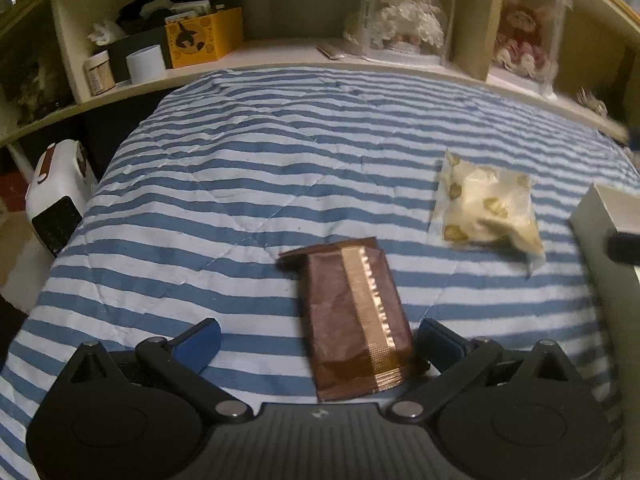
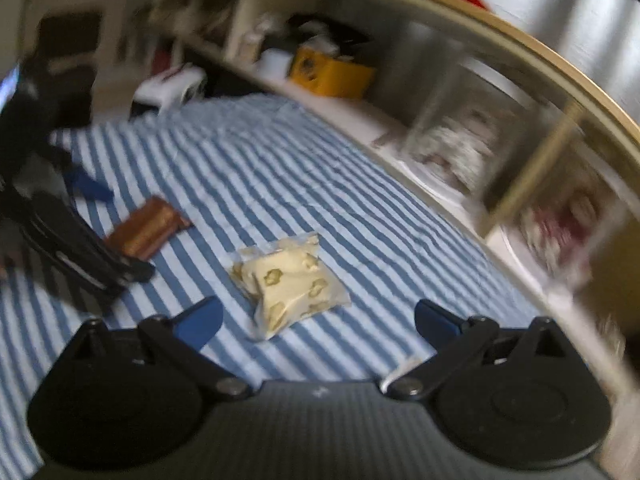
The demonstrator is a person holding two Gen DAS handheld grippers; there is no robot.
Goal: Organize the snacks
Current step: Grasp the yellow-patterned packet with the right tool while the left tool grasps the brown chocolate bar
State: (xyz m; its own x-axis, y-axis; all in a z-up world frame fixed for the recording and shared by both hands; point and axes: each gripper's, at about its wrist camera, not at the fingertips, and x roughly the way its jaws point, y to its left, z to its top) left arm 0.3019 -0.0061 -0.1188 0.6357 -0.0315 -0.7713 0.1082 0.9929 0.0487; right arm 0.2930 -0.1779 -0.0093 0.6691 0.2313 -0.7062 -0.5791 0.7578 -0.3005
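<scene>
Snacks on the striped bedspread [image 1: 248, 160], neither yet gathered: one brown foil packet [image 1: 352, 320], lying between the spread fingers of the left gripper [image 1: 316, 344], not pinched; one cream patterned packet [image 2: 288, 284], just ahead of the right gripper [image 2: 318, 324], jaws likewise wide, nothing held. Judged early: both remain to be collected. Containers: a pale box [image 1: 608, 216] at the right edge, contents hidden; a yellow box [image 1: 204, 36] on the shelf, holding assorted unidentifiable items.
</scene>
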